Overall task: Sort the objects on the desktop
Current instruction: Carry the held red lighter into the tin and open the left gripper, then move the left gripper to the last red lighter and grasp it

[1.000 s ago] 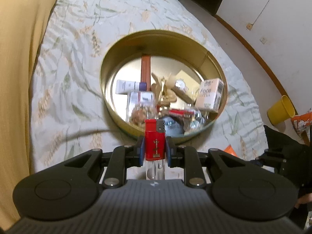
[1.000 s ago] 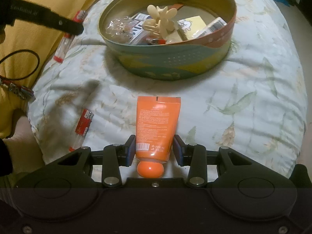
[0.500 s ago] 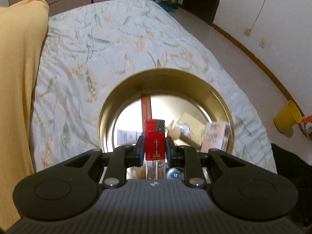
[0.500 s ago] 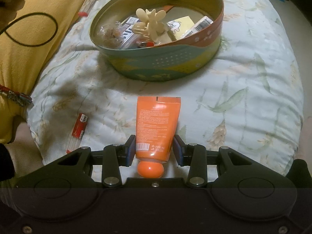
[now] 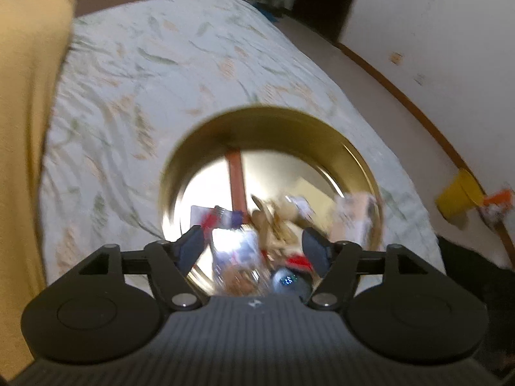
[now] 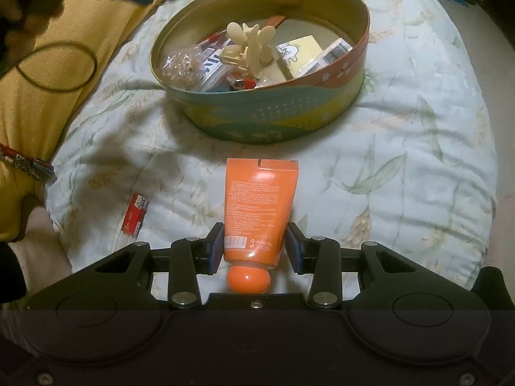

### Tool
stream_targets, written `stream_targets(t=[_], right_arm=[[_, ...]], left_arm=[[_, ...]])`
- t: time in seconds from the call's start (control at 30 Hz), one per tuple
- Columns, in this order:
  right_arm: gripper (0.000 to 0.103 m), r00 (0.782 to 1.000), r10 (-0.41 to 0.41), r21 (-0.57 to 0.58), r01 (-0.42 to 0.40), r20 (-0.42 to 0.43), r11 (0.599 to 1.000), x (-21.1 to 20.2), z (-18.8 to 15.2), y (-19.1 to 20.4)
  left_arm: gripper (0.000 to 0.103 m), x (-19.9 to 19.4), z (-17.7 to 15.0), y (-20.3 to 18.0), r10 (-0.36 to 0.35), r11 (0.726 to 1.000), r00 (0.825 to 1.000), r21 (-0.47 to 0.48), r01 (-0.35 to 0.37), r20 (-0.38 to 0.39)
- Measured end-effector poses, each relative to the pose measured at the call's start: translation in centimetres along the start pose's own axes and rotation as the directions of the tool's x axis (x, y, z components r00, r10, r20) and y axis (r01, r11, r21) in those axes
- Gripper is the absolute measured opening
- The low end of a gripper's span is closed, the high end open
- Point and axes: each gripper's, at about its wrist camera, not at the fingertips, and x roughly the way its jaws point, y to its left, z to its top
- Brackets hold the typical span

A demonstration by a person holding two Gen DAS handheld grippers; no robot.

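Observation:
A round gold-lined tin [image 5: 206,141] [image 6: 322,109] sits on the floral bedspread and holds several small items, among them a cream hair claw [image 6: 248,45] and a yellow notepad [image 6: 299,50]. My left gripper [image 5: 254,246] is open and empty just above the tin's near side. A red lighter [image 5: 210,218] lies blurred in the tin; it also shows in the right wrist view [image 6: 214,37]. My right gripper [image 6: 256,247] is shut on an orange tube [image 6: 260,206], cap toward me, short of the tin.
Another red lighter [image 6: 135,215] lies on the bedspread left of my right gripper. A yellow pillow [image 6: 58,64] with a black hair tie [image 6: 58,66] lies at left. A yellow cup [image 5: 458,197] stands on the floor to the right of the bed.
My left gripper has opened and let go of the red lighter, which has dropped into the tin. My right gripper still holds the orange tube and has shifted slightly toward the tin.

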Motion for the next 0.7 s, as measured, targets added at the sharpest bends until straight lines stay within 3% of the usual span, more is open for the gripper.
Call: stream_targets(t=[0.13, 0.23, 0.37, 0.53, 0.7], right_arm=[[0.038, 1.0, -0.001, 0.003, 0.001, 0.005, 1.0, -0.2, 0.1, 0.0], [0.038, 1.0, -0.003, 0.004, 0.003, 0.005, 1.0, -0.3, 0.0, 0.0], [0.038, 1.0, -0.005, 0.005, 0.005, 0.005, 1.0, -0.4, 0.0, 0.0], [0.038, 1.0, -0.003, 0.005, 0.003, 0.002, 1.0, -0.3, 0.0, 0.0], [0.038, 1.0, 0.001, 0.001, -0.001, 0.001, 1.0, -0.2, -0.1, 0.2]], left_arm=[[0.085, 0.0, -2.2, -0.5, -0.064, 0.989, 0.998, 0.128, 0.067, -0.026], [0.088, -0.1, -3.9, -1.2, -0.105, 0.961, 0.993, 0.254, 0.113, -0.046], [0.091, -0.1, -6.4, -2.2, -0.184, 0.902, 0.976, 0.376, 0.214, -0.114], [0.092, 0.3, -9.3, -3.9, -0.222, 0.833, 0.953, 0.467, 0.296, -0.208], [0.092, 1.0, -12.5, -5.9, -0.23, 0.733, 0.919, 0.564, 0.38, -0.32]])
